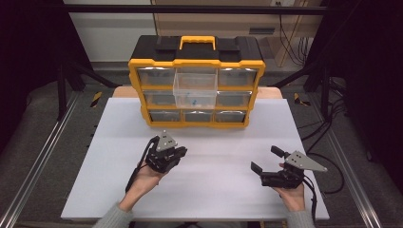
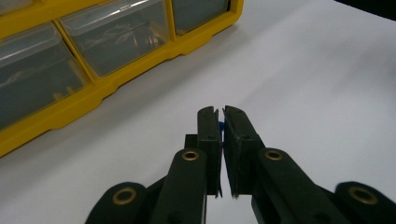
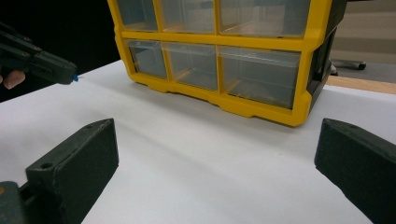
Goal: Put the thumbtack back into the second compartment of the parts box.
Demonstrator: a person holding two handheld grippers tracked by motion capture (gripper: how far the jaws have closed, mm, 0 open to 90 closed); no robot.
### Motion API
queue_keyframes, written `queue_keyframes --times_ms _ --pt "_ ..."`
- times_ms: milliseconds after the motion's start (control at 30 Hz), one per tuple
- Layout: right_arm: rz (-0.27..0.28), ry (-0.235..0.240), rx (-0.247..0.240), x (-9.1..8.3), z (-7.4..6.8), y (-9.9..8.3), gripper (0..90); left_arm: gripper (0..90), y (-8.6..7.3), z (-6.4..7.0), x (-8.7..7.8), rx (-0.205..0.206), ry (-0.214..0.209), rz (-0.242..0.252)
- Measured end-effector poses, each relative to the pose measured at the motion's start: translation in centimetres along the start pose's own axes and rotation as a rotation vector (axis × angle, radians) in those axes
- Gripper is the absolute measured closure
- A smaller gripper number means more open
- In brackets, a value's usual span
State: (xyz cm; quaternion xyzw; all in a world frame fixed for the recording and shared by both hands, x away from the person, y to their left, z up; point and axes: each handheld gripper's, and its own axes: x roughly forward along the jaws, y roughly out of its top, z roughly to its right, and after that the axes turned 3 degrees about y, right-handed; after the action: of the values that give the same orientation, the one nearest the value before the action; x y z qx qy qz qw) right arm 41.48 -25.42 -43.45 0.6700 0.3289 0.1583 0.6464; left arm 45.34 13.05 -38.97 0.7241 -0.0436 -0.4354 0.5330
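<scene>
The left gripper (image 2: 220,122) pinches a tiny blue piece (image 2: 220,126) above the white table (image 1: 204,190), likely to drop it in the pulled-out clear drawer (image 1: 195,93) of the yellow box (image 1: 196,61), while the right gripper (image 1: 267,161) waits spread wide.

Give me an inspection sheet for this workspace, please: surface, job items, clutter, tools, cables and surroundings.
Surface: white tabletop, bare in front.
Job's things: yellow drawer organizer at the back, its clear drawer pulled out with a blue bit inside; small blue piece pinched in the left tool.
Clutter: nothing seen.
Grippers: left tool shut on the blue piece above the table; right tool open and holding nothing.
Cables: black cable trails from the right tool; more cables on the floor at right.
Surroundings: black frame bars, grey floor.
</scene>
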Motion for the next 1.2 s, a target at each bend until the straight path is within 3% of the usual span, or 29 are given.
queue_keyframes --times_ms 367,400,467,600,633,733,933,1200 --pt "-0.009 0.000 -0.003 0.0 0.0 -0.1 0.3 84.4 1.3 -0.8 -1.5 -0.005 -0.003 0.045" --pt "-0.003 0.006 0.015 0.0 -0.1 0.0 0.3 84.4 1.5 -0.9 -1.7 -0.006 -0.001 0.053" --pt "-0.013 0.002 -0.012 0.0 0.1 -0.1 0.3 84.4 1.9 -0.9 -2.0 -0.004 -0.001 0.061" --pt "-0.004 0.006 0.012 0.0 -0.1 0.0 0.3 84.4 2.8 -1.0 -2.6 0.004 0.004 0.075" --pt "-0.011 0.001 -0.013 0.0 0.1 -0.1 0.3 84.4 3.1 -1.0 -2.8 0.009 0.005 0.079" --pt "-0.015 -0.006 -0.026 0.0 0.2 -0.1 0.3 84.4 3.7 -1.2 -3.1 0.009 0.001 0.083" --pt "0.000 0.005 0.016 0.0 -0.1 0.0 0.3 84.4 4.8 -1.5 -3.8 0.011 0.001 0.095" --pt "-0.004 -0.001 0.009 0.0 -0.1 0.0 0.3 84.4 6.1 -1.6 -4.8 0.032 0.002 0.100"
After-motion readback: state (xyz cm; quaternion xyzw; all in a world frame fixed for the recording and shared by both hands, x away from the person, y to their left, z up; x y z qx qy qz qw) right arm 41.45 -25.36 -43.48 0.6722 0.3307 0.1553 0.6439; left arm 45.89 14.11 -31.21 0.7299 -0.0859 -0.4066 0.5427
